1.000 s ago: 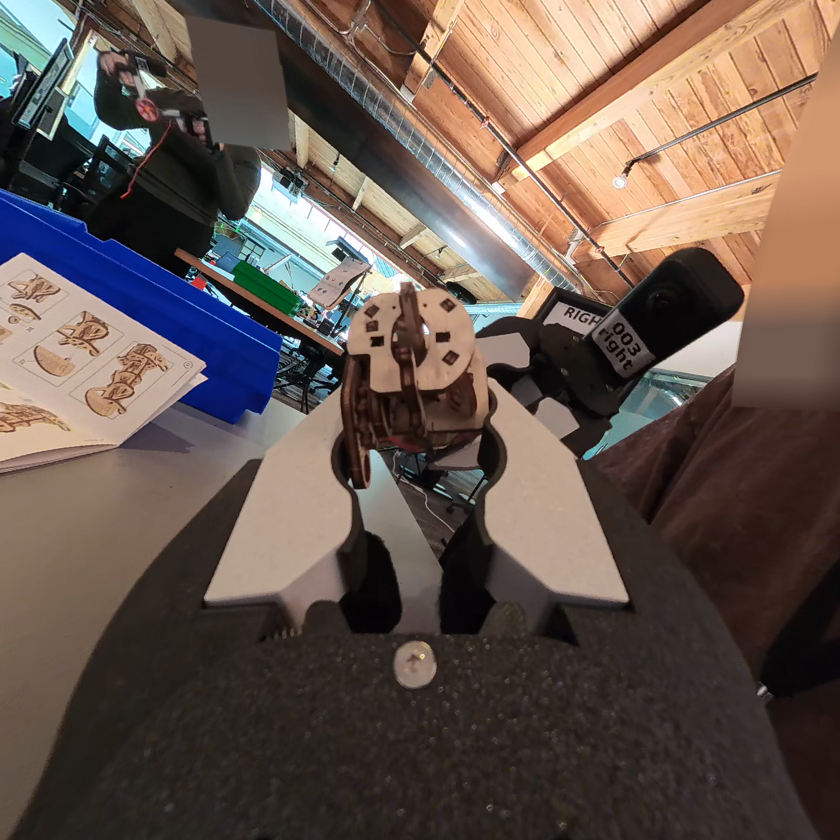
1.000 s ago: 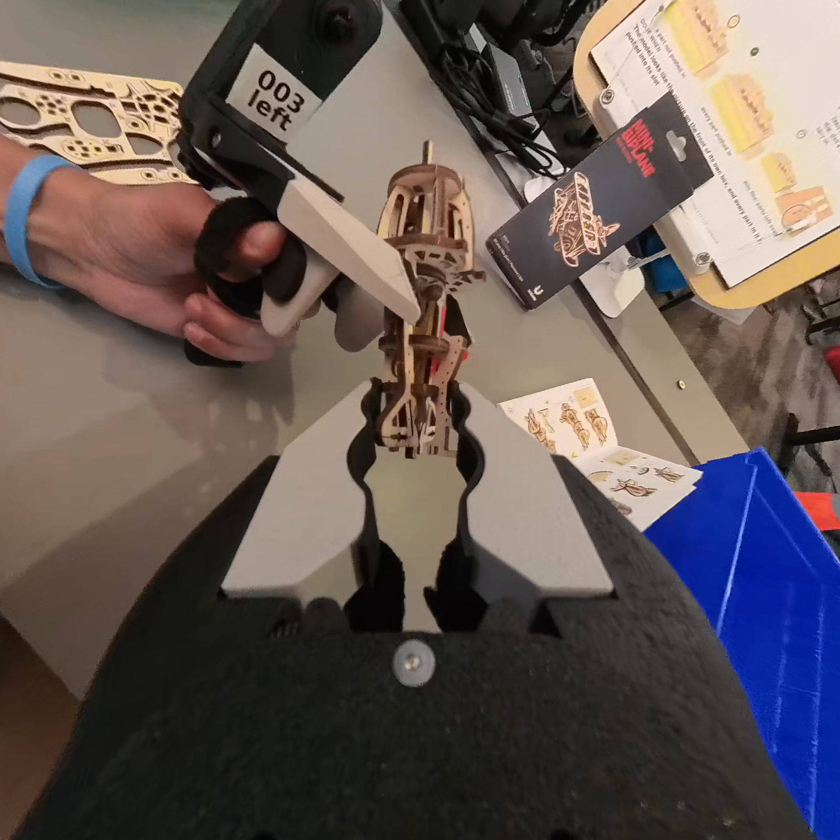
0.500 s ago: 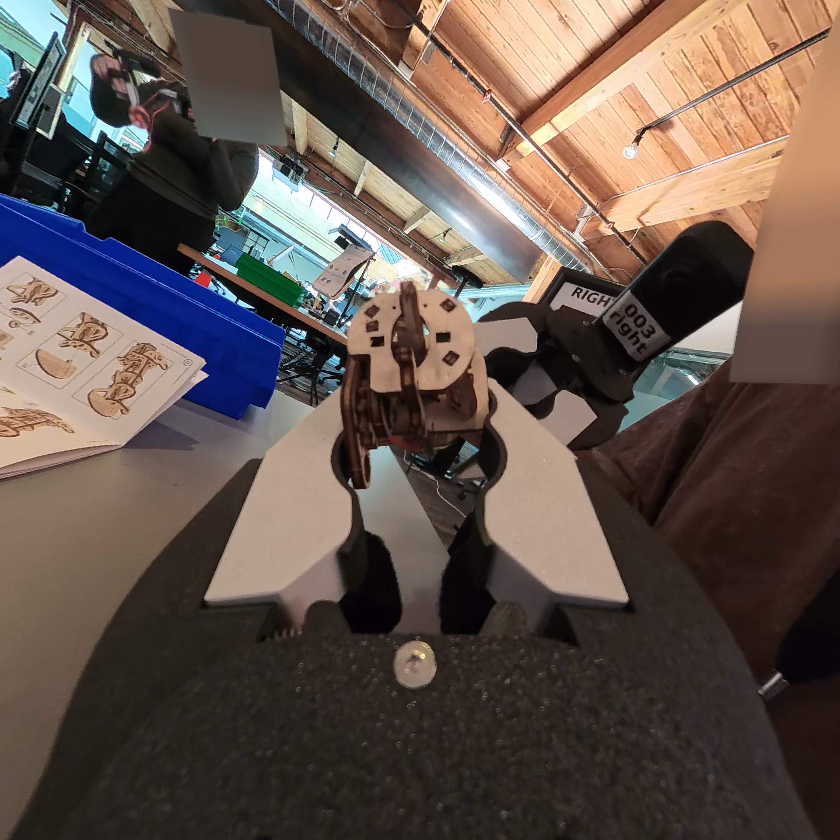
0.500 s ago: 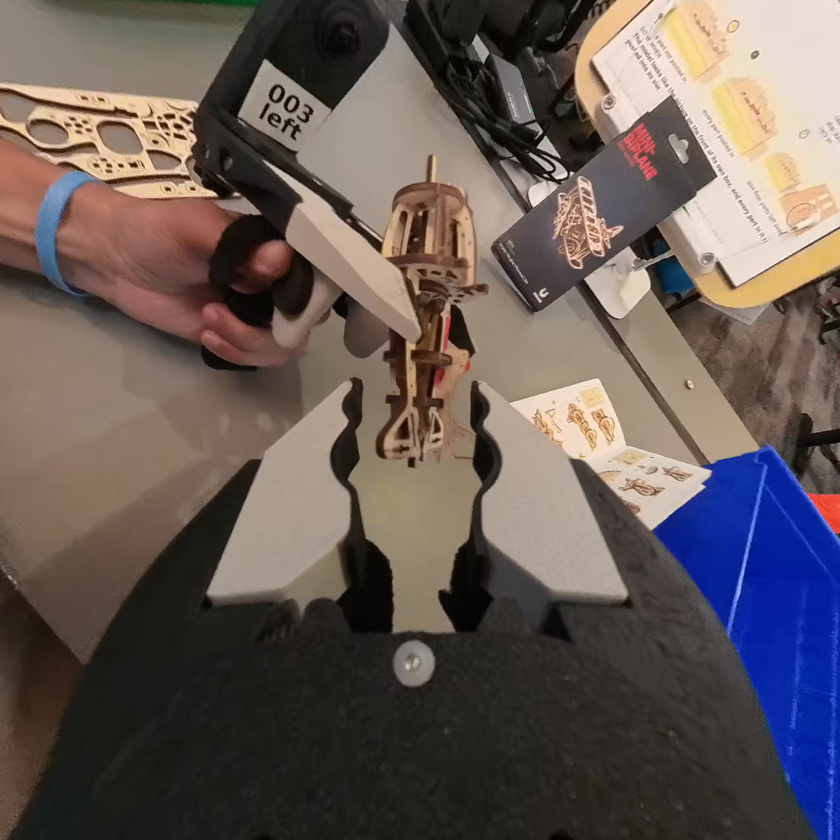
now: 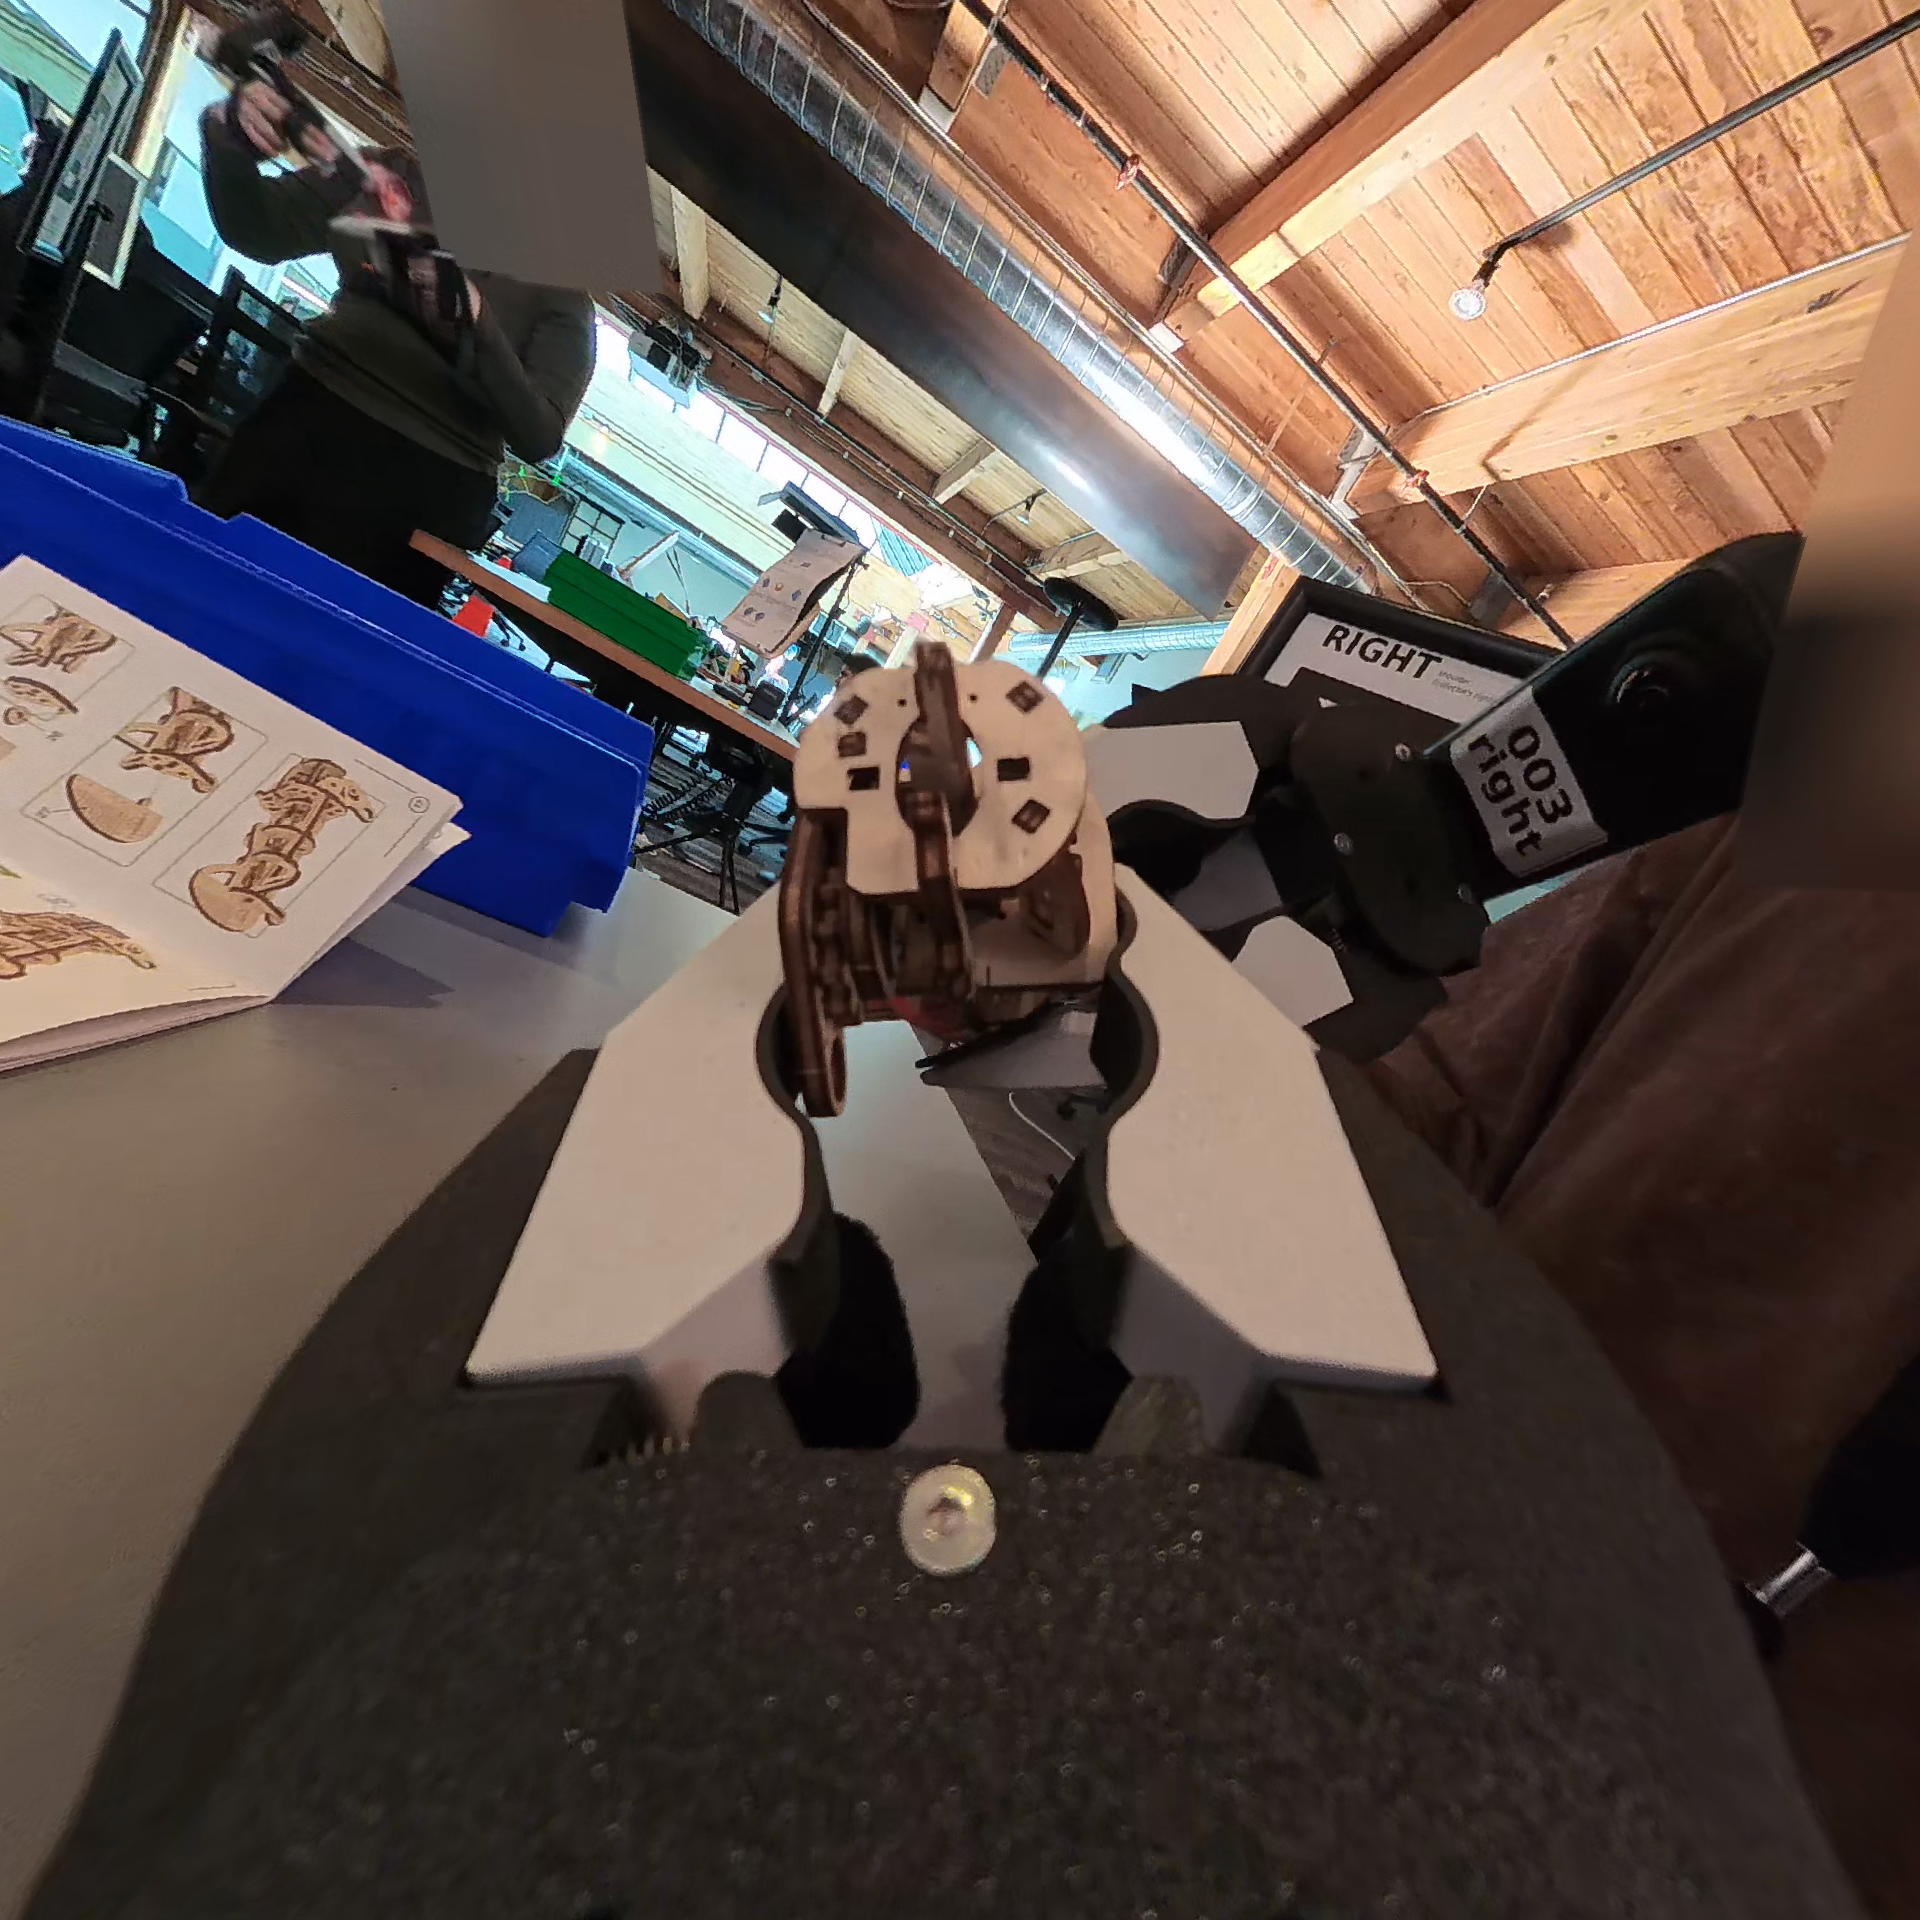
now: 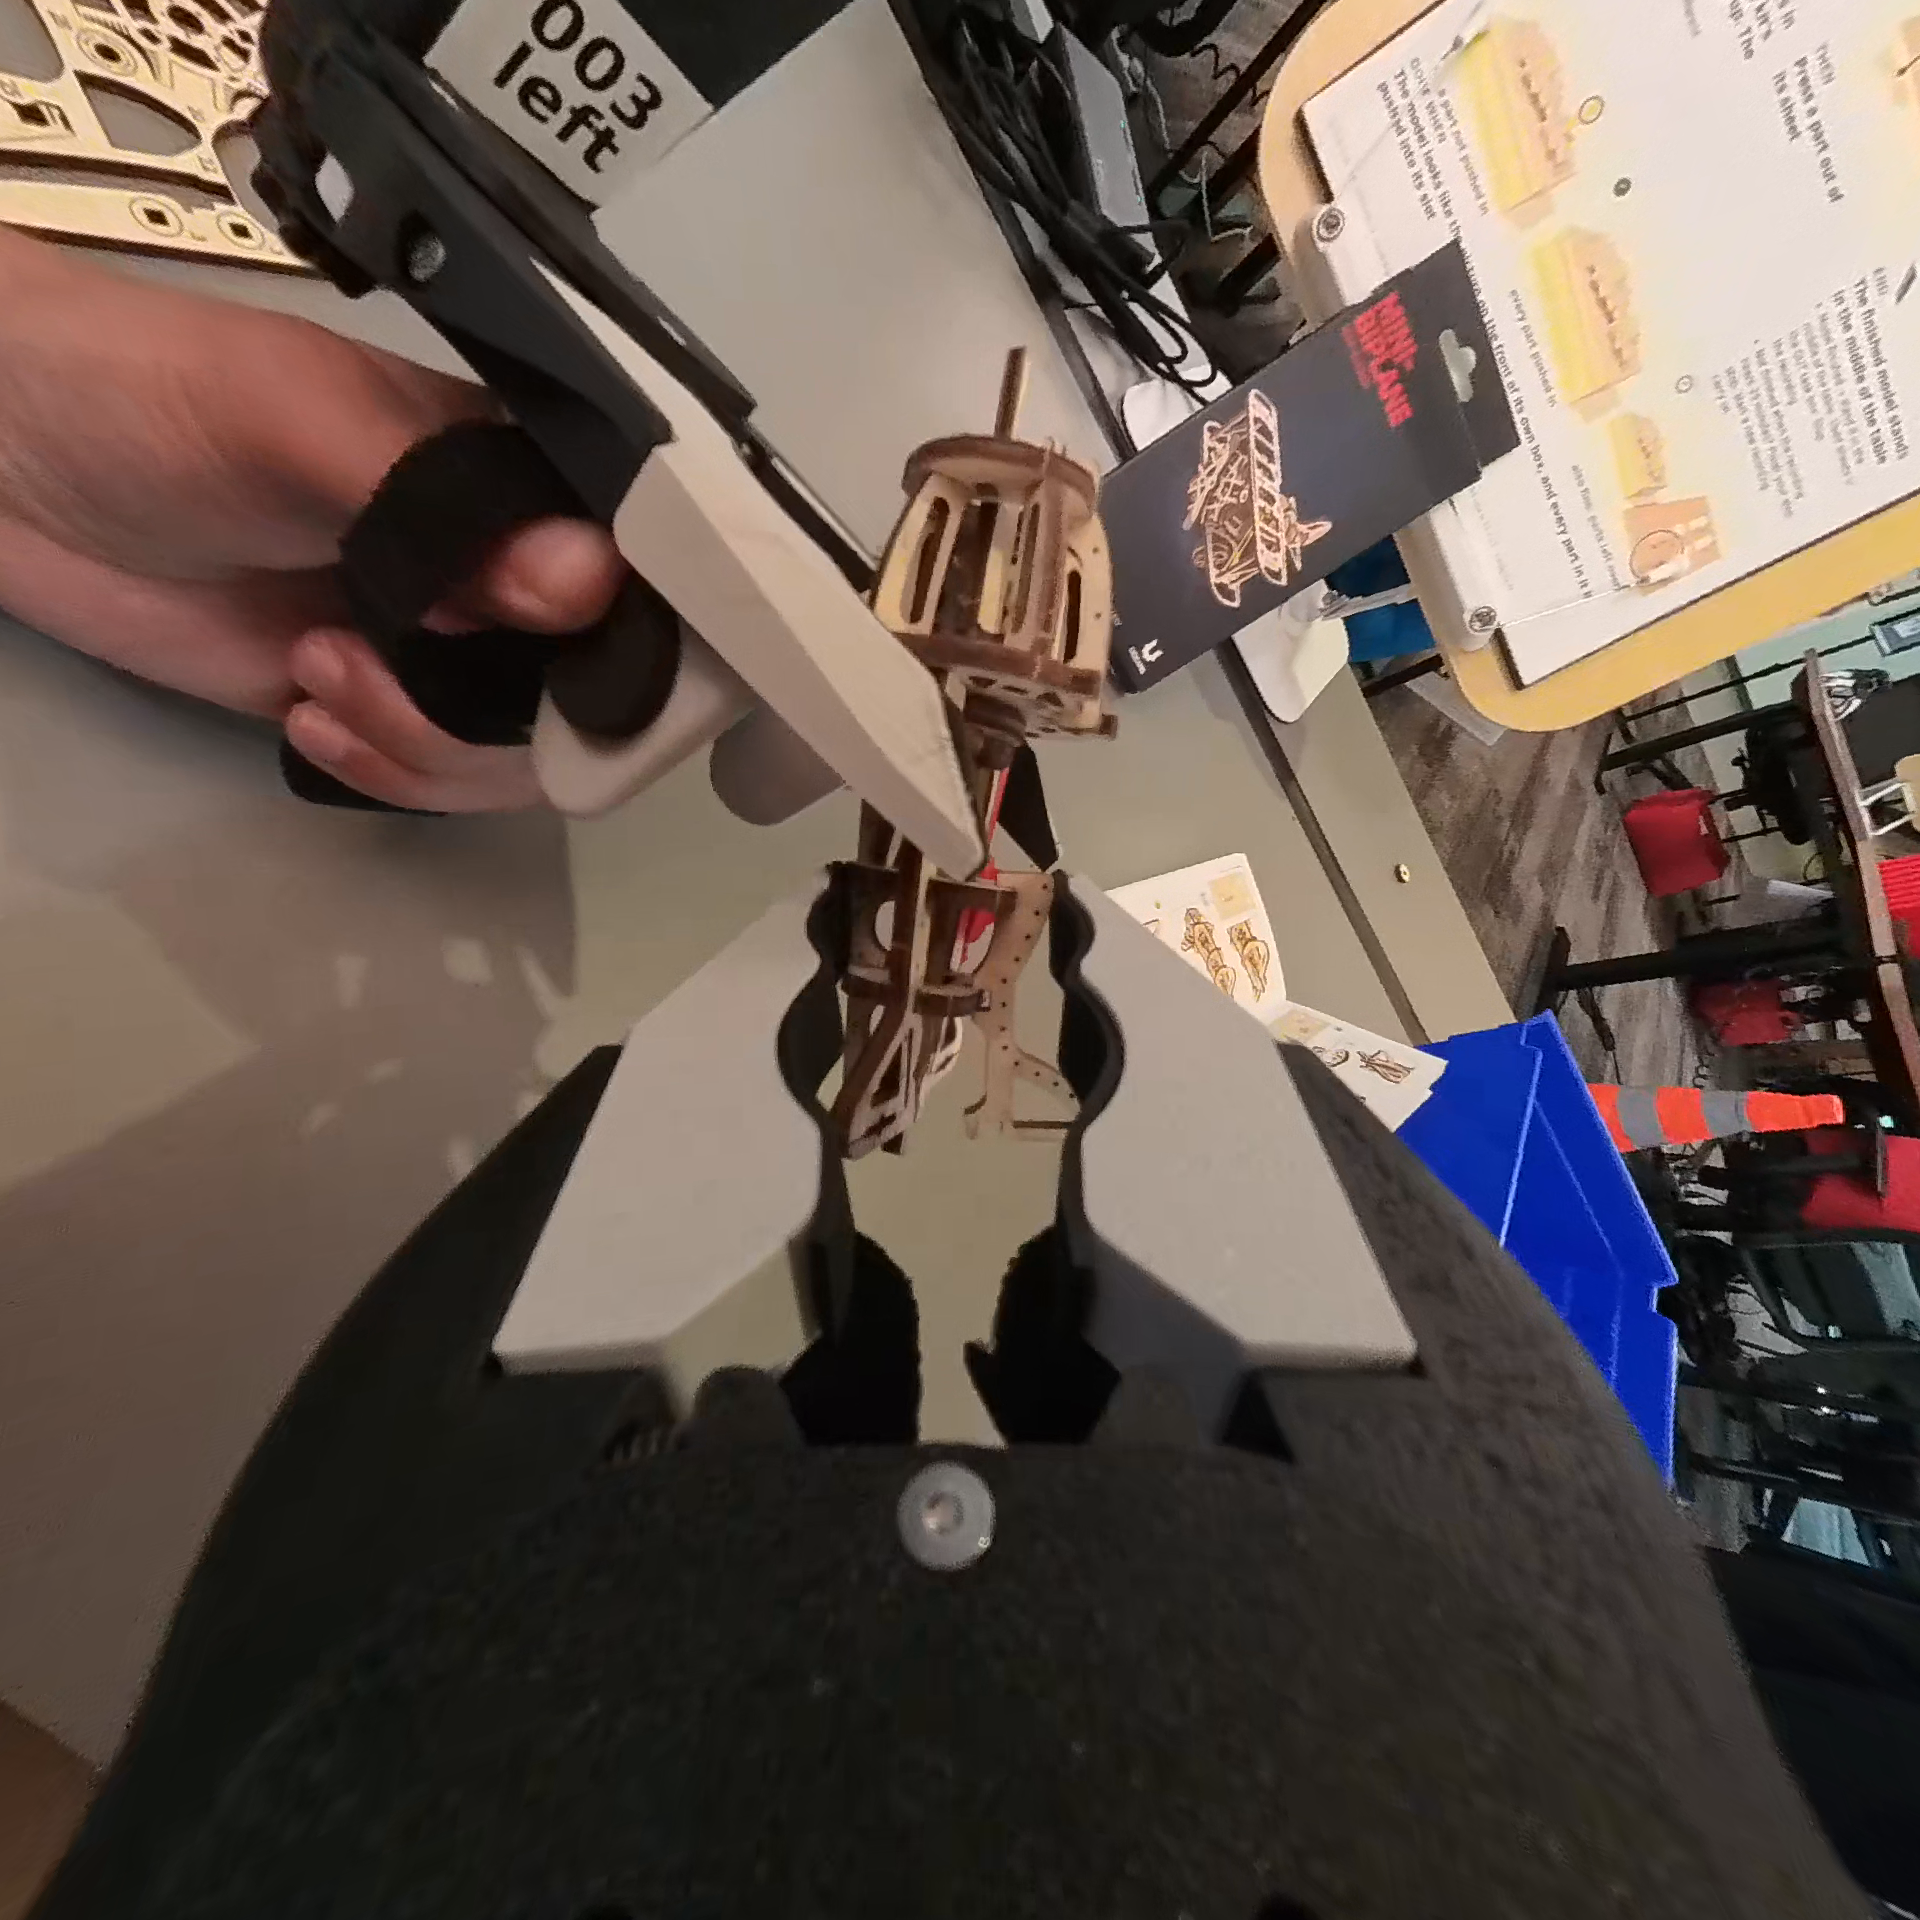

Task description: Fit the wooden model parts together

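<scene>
Two grippers meet on one wooden model, which I hold up in the air above the grey table. My left gripper is clamped on the model's middle, its grey fingers pressed to either side of the body just under the round slotted disc at the nose. My right gripper sits around the tail end with its fingers spread; there is a gap on each side of the thin tail pieces, so it grips nothing. I judge the build well along: the ribbed nose cage, the centre peg and the slim tail frame are already slotted together, but I see no wings fitted, so more parts are left to add. A cut-out wooden sheet lies at the far corner of the table, some holes punched empty. Around it are an open instruction booklet, a blue bin, a dark product card with an aeroplane drawing, and a printed board on a round side table. Beyond, a person stands in a workshop under a timber ceiling with a long metal duct.
</scene>
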